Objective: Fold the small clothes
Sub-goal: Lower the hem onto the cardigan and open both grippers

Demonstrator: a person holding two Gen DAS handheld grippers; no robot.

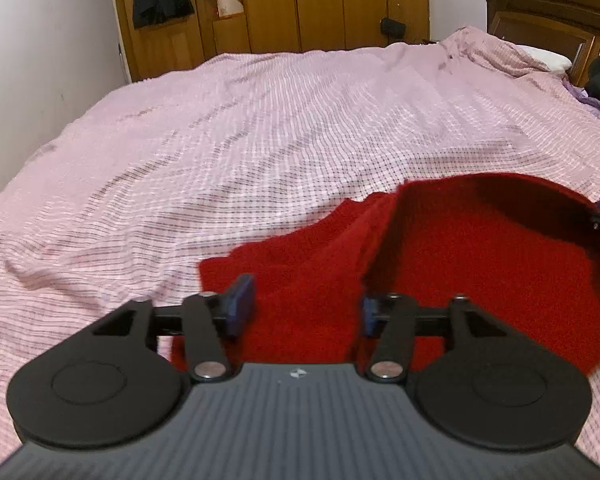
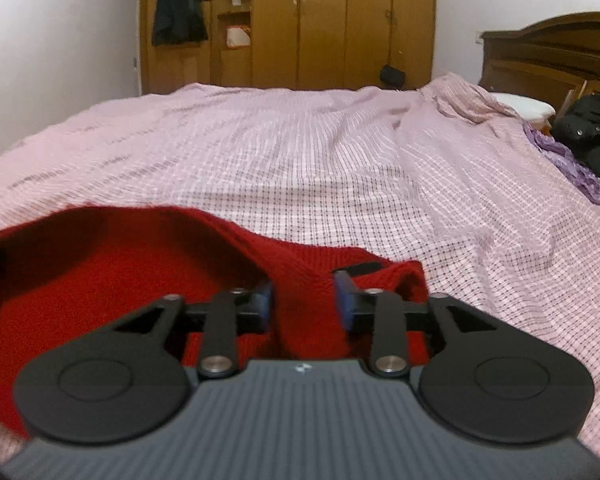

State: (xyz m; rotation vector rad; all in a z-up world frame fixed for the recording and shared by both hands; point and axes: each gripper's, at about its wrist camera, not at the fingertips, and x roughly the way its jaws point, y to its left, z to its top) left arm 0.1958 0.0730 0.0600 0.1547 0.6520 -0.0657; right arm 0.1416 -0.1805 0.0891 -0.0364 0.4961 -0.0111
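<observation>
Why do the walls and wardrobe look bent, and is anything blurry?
Left wrist view: the fisheye lens bows the wardrobe, and the bedspread smears with motion blur. Right wrist view: same curving at the edges; the red garment looks soft, its hollow shadowed.

Pink checked bedspread (image 1: 260, 140), wooden wardrobe (image 1: 320, 4) behind, dark headboard (image 2: 548, 56), white walls (image 1: 40, 40).

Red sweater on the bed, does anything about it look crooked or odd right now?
Yes. The red sweater is not lying flat on the pink bedspread: its folded-over flap arches up in a hump, and a ridge of cloth stands bunched between the open fingers of the right claw. No tears or stains show.
</observation>
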